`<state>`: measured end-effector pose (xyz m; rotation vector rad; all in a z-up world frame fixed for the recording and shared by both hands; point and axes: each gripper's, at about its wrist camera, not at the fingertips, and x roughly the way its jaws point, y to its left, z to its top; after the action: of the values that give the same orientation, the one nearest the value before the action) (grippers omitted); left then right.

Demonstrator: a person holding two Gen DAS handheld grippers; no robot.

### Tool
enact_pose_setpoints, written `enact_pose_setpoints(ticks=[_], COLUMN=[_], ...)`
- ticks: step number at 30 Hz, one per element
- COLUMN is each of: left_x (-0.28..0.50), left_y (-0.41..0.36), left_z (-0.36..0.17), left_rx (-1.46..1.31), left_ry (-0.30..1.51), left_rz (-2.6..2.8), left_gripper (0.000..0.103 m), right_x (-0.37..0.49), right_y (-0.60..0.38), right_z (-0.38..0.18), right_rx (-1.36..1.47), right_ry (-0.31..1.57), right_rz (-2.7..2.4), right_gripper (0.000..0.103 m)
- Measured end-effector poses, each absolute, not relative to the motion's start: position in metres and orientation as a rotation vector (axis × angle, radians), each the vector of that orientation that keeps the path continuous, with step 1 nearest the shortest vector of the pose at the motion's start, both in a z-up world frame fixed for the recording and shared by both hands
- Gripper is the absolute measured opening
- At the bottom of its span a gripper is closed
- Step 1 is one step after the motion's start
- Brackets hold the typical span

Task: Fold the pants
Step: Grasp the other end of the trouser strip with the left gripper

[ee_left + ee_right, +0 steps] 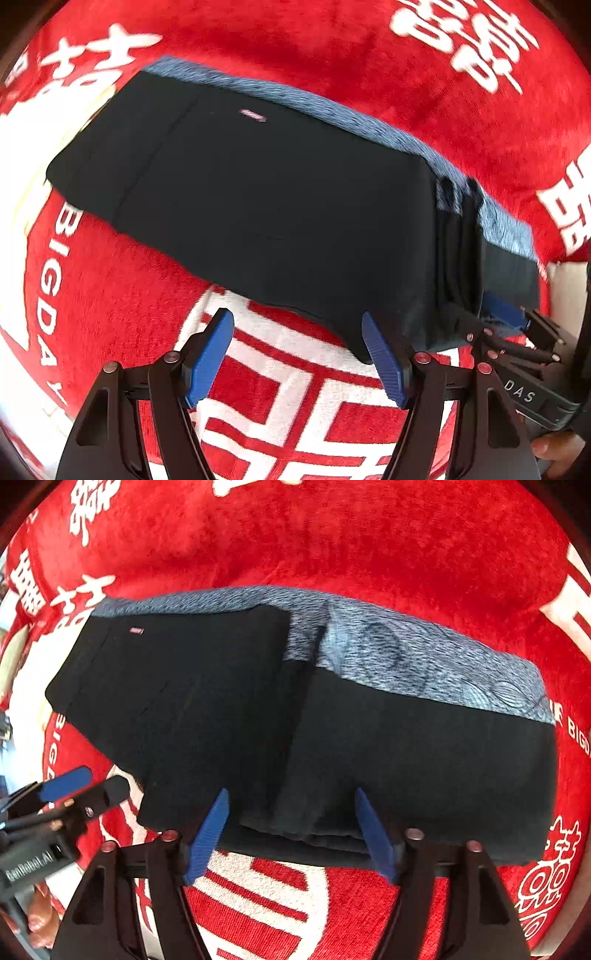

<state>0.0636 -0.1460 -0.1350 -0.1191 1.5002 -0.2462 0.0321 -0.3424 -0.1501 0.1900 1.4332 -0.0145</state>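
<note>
Brightness: both views are brightly and evenly lit; the red blanket (424,74) looks strongly saturated.
Shadows: only a soft, narrow shadow under the near edge of the black pants (406,760).
Detail: the pants read as near-solid black, folds barely visible.
Glare: white lettering at the left rim of the left wrist view is washed out.
Blur: lettering and the blue-grey fabric (332,107) are smeared in the left wrist view.
Distortion: heavy fisheye bending, with dark corners.
Focus: the blue fingers (210,834) are sharp.
</note>
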Motion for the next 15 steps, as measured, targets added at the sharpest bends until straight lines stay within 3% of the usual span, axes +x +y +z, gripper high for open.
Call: enact_pose_setpoints(ticks=[15], left_x=[0.091], left_y=[-0.028], left_z=[-0.144], left_rx=[-0.491], left_ry=[1.371], left_rz=[-0.130], left_gripper=[0.073], right_x=[0.036], right_y=[-0.324], right_z=[-0.158], right_rx=[0.079], right_ry=[1.444], right_rz=[-0.039], right_gripper=[0.085])
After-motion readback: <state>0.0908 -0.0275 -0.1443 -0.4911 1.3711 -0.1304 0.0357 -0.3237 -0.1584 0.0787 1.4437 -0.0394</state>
